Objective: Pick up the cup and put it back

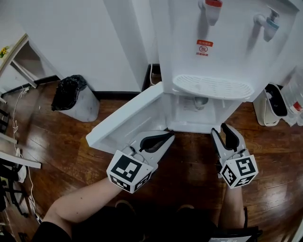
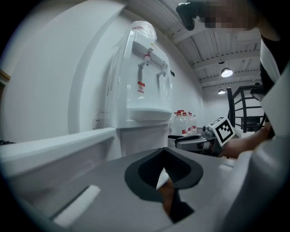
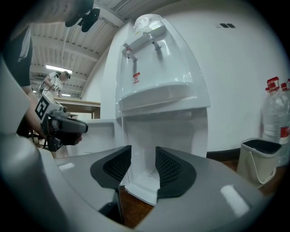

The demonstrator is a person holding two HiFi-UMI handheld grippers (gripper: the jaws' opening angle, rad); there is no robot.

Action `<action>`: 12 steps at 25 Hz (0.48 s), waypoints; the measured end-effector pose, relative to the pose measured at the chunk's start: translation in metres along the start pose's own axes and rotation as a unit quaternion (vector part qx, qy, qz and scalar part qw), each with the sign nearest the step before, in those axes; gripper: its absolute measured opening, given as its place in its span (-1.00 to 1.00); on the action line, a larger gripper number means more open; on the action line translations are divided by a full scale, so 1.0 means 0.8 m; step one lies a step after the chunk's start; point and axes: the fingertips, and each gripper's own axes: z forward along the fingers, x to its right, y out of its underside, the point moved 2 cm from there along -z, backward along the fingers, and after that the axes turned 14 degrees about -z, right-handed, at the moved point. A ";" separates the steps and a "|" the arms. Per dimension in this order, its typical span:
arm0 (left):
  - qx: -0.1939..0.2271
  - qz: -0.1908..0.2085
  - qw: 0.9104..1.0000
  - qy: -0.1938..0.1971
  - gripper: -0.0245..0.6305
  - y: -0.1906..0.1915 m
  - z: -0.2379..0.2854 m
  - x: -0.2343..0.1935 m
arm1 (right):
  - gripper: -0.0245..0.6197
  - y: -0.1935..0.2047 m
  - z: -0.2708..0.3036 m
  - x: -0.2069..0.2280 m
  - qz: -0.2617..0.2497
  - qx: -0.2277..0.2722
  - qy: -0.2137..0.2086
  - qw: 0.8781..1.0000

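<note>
A small grey cup (image 1: 201, 102) stands inside the open lower cabinet of the white water dispenser (image 1: 222, 47), under the drip tray (image 1: 213, 87). My left gripper (image 1: 163, 140) (image 2: 164, 158) hovers over the floor just in front of the cabinet's left side, beside the open door (image 1: 125, 119). Its jaws are shut with nothing in them. My right gripper (image 1: 224, 133) (image 3: 143, 163) points at the cabinet from its right front. It is open by a narrow gap and empty, with the cabinet interior (image 3: 145, 136) showing between the pads. Both stay short of the cup.
A bin with a black bag (image 1: 75, 97) stands by the wall at left. At right are a white bin (image 1: 271, 105) and water bottles (image 3: 274, 122). A red tap (image 1: 211, 9) and a blue tap (image 1: 270, 21) sit above. The floor is dark wood.
</note>
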 end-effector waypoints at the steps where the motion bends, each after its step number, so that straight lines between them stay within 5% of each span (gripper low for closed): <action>1: -0.009 -0.002 1.000 -0.002 -0.89 0.007 0.001 -0.002 | -0.37 0.008 0.004 0.003 0.002 -0.004 0.000 1.000; 12: -0.037 -0.049 0.998 -0.035 -0.87 0.059 0.016 -0.019 | -0.10 0.089 0.075 0.028 0.031 -0.020 -0.007 0.999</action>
